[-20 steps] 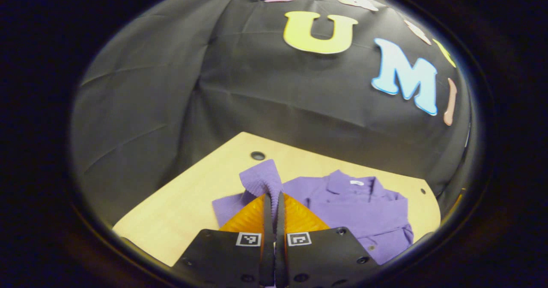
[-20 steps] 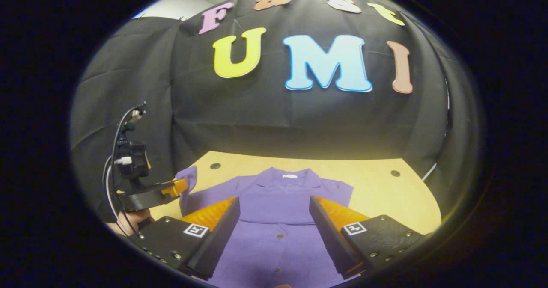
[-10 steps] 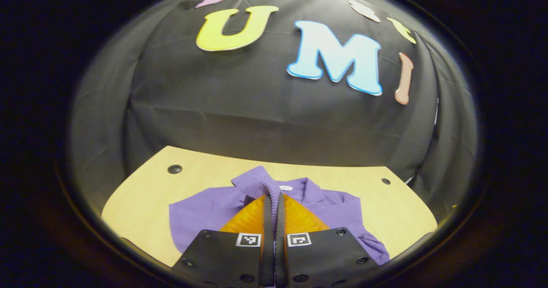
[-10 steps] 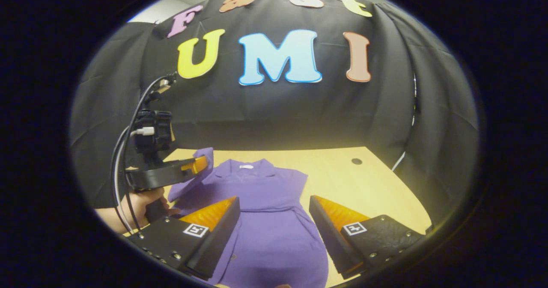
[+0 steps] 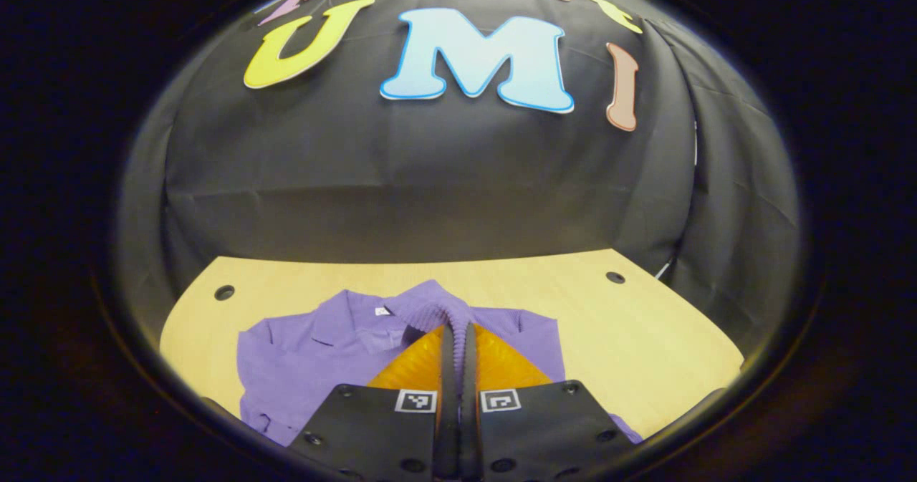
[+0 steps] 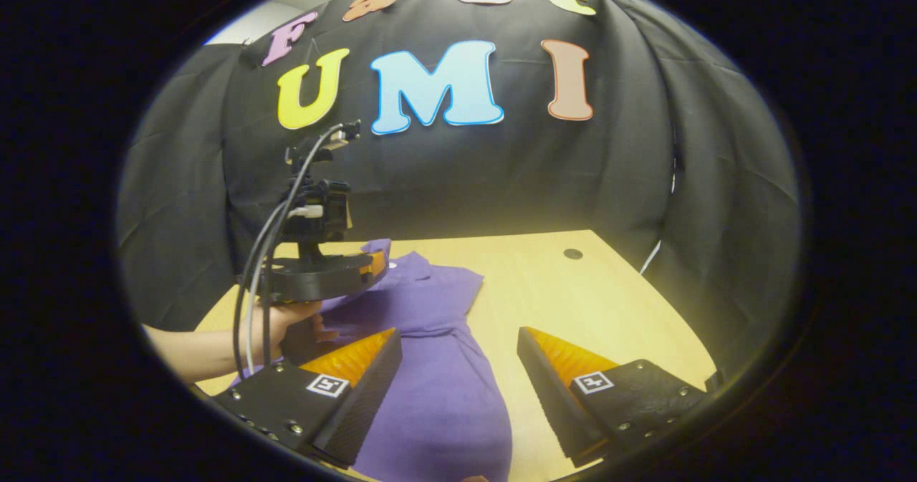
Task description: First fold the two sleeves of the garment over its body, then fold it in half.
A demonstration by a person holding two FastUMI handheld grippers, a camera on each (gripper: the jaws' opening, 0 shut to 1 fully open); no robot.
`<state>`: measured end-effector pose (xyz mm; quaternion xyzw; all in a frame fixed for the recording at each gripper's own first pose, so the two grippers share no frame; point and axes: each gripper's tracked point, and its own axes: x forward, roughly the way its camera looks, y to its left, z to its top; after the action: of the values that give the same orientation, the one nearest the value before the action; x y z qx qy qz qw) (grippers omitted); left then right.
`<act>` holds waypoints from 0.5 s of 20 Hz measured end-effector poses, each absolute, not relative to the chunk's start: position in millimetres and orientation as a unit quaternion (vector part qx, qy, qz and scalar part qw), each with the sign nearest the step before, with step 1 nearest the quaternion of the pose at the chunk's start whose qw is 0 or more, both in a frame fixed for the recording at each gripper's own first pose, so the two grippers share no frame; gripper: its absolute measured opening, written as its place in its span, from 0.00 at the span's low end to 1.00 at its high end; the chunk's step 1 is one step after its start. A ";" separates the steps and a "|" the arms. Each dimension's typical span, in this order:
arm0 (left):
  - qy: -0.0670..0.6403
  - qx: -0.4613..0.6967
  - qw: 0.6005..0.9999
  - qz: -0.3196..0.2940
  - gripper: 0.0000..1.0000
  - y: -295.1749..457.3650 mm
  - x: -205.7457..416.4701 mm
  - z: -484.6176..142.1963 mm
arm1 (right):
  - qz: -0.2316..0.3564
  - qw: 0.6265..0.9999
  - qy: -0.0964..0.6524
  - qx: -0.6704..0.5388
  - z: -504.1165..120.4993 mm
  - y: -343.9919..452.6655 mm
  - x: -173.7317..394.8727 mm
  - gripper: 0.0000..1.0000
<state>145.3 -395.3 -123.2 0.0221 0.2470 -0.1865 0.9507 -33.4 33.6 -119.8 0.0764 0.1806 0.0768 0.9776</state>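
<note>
Left gripper, jaws pinching the purple sleeve, carries it above the garment on the desk; next, lay it flat while the right gripper waits, jaws spread.

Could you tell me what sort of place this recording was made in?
It looks like a small recording booth, not a home: a black cloth wall wraps closely around a light wooden table with round holes, and a purple garment lies on it while a hand holds a cabled left tool.
</note>
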 end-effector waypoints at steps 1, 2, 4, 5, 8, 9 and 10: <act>0.247 0.022 0.951 -0.184 0.08 -397.9 146.8 -127.4 | 0.082 0.977 0.179 0.077 -122.2 28.9 -33.4 0.98; 0.250 0.024 0.951 -0.181 0.08 -400.2 147.2 -131.3 | 0.087 0.977 0.179 0.078 -123.9 25.0 -33.3 0.98; 0.260 0.024 0.949 -0.174 0.07 -401.9 146.7 -141.6 | 0.098 0.976 0.180 0.079 -129.4 18.0 -32.6 0.98; 0.265 0.021 0.948 -0.175 0.11 -403.9 143.1 -145.0 | 0.105 0.975 0.180 0.081 -131.4 14.1 -32.8 0.98; 0.280 -0.007 0.940 -0.193 0.15 -414.6 134.0 -147.7 | 0.115 0.975 0.173 0.074 -132.6 4.8 -32.6 0.98; 0.281 -0.016 0.940 -0.195 0.23 -416.7 130.9 -146.3 | 0.113 0.976 0.173 0.069 -135.3 0.7 -32.3 0.98; 0.282 -0.029 0.937 -0.205 0.20 -421.4 126.6 -142.6 | 0.111 0.976 0.175 0.068 -137.0 -1.8 -33.0 0.98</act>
<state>126.6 -421.4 -142.6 -0.0295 0.2822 -0.2048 0.9368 -33.0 -1.8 -137.0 0.0684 0.1747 0.1115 0.9759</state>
